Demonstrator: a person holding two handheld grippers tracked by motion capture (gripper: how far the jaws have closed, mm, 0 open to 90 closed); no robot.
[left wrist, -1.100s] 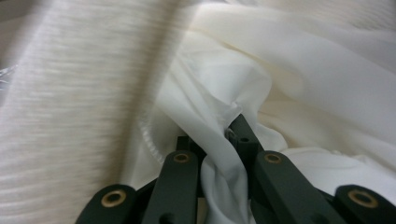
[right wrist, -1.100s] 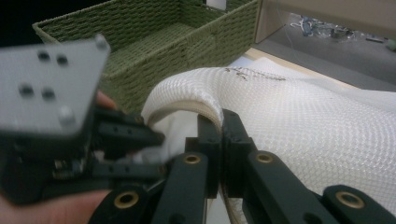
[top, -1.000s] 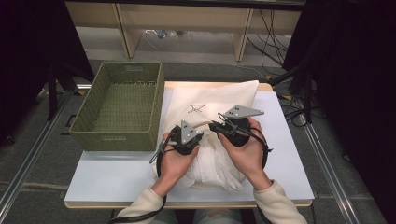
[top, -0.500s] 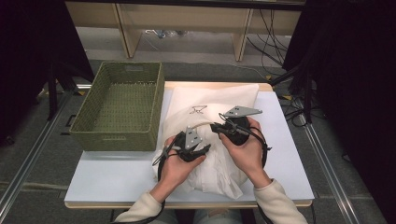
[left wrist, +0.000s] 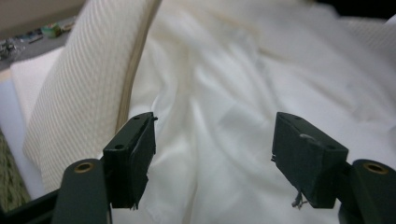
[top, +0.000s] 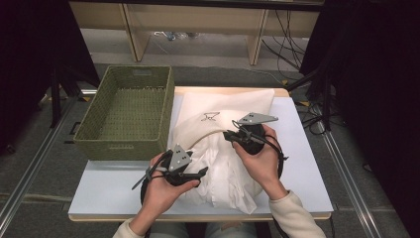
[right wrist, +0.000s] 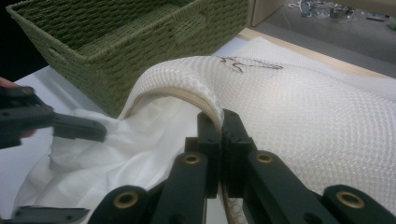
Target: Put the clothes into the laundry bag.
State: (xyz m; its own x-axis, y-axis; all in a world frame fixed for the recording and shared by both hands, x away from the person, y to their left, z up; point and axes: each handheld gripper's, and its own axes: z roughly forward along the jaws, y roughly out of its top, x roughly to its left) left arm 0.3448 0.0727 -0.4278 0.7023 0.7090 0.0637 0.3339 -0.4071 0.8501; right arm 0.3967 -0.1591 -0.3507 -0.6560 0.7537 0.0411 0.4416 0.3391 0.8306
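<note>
High view: a white mesh laundry bag point(top: 233, 106) lies across the middle of the table point(top: 307, 163), its far end toward the far edge, just right of a green woven basket point(top: 126, 116) that stands at the far left corner. A white garment point(top: 225, 171) spills out of the bag's mouth toward the near edge.

The right gripper point(right wrist: 222, 122) has its jaws pressed together on the zippered rim of the bag's mouth, lifting it into an arch. The left gripper point(left wrist: 215, 144) has just been opening; its jaws stand spread above the loose garment with nothing pinched between them.

The likely trouble lies in that thin grip: only the edge of the rim sits between the right jaws, so a tug from the other side could pull it free and let the mouth collapse over the cloth. The slack, slippery folds could also bunch at the opening instead of sliding in, or a blind pinch by the left jaws might catch mesh together with fabric. Cloth near the table's near edge could slide off.
</note>
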